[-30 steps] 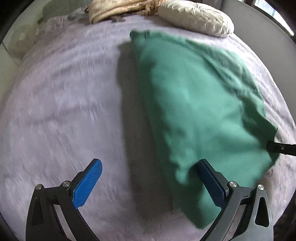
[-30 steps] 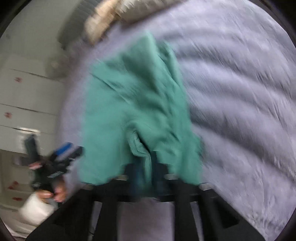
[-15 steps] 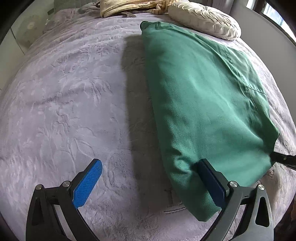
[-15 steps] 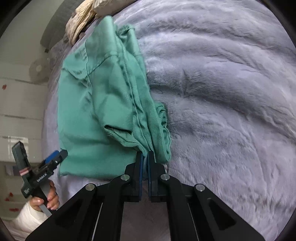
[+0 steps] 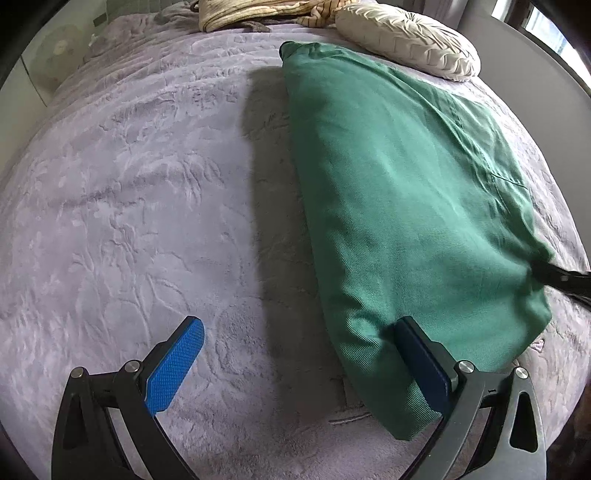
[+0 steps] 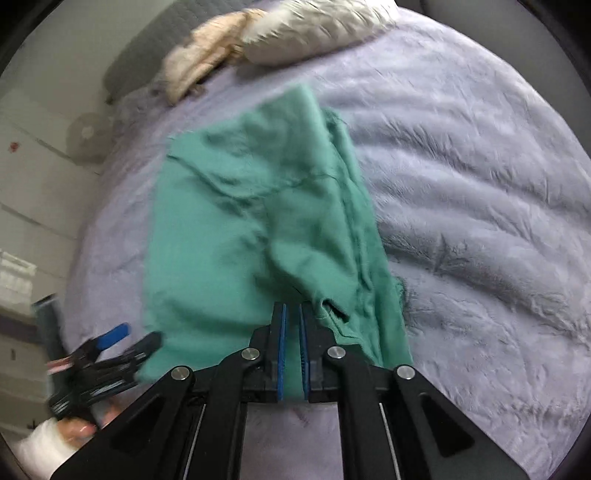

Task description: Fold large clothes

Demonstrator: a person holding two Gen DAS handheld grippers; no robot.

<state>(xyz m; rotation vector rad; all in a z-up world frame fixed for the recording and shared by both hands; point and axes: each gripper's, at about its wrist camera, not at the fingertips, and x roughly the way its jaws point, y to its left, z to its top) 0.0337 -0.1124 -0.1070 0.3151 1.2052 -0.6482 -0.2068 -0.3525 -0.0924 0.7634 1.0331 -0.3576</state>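
A green garment lies folded lengthwise on a lilac fleece bed cover. My left gripper is open wide; its right finger touches the garment's near corner, its left finger rests over bare cover. In the right wrist view the garment spreads ahead, and my right gripper has its pads nearly together with green cloth showing in the narrow gap at the garment's near edge. The left gripper also shows there, open at the garment's left corner. The right gripper's tip shows in the left wrist view.
A cream round cushion and a beige crumpled cloth lie at the bed's far end. A white fan and white drawers stand beyond the bed's left side.
The right gripper's view swung from looking down the garment's side to facing the bed head, and its pads parted slightly. The left gripper stayed open at the near corner.
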